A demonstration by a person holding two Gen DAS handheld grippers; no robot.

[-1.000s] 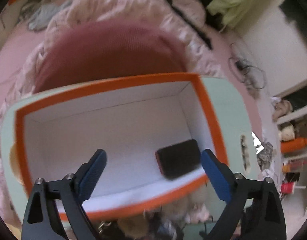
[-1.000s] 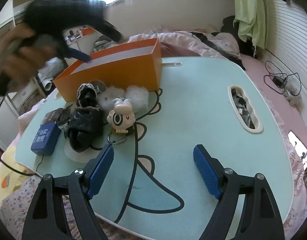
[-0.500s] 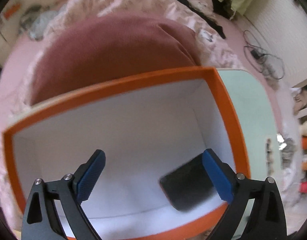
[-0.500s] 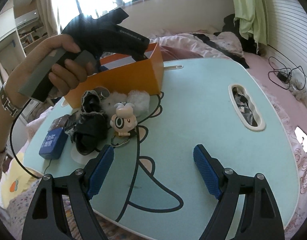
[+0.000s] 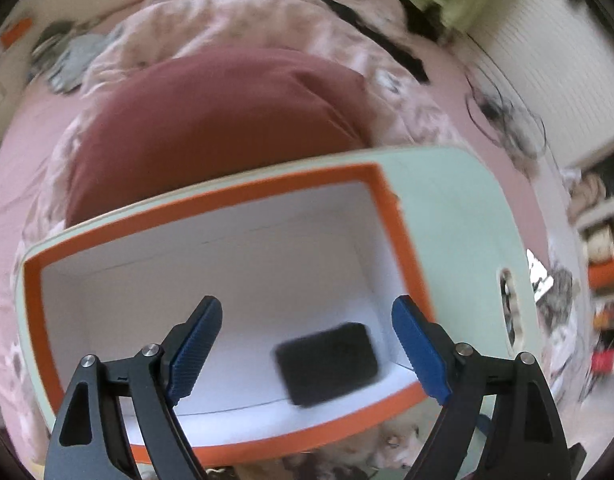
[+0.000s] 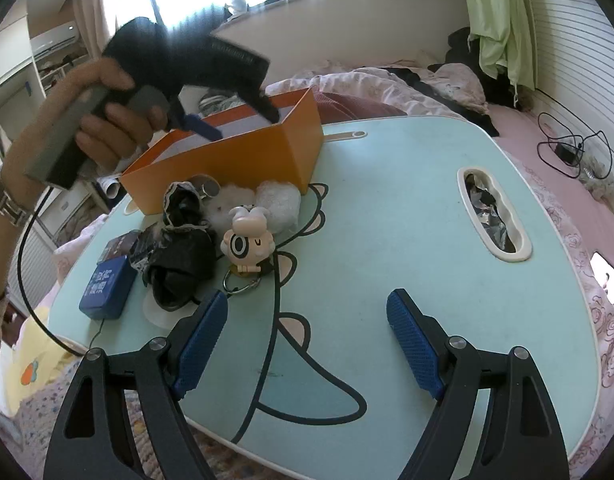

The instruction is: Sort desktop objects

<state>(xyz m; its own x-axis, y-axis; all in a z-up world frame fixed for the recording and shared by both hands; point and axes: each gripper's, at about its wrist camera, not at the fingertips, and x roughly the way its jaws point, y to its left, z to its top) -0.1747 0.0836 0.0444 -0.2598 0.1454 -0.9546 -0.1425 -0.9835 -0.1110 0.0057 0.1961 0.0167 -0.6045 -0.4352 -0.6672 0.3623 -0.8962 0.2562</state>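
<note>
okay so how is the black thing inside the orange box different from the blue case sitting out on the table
The black item lies alone on the white floor of the orange box, near one end wall; the blue case lies out on the table, crowded against a black bundle. The black item looks plain, though blurred; the blue case carries pale lettering. Both are flat, rounded rectangles lying face up, and neither is gripped.

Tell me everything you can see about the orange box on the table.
The orange box is an open-topped rectangular carton, looks like cardboard, orange outside and on the rim, white inside. It stands upright at the far left of the pale blue table. A dark flat rectangular item lies on its floor near the right end wall. White fluffy things sit against its near wall. The left gripper hangs above the opening, jaws closing on nothing.
</note>
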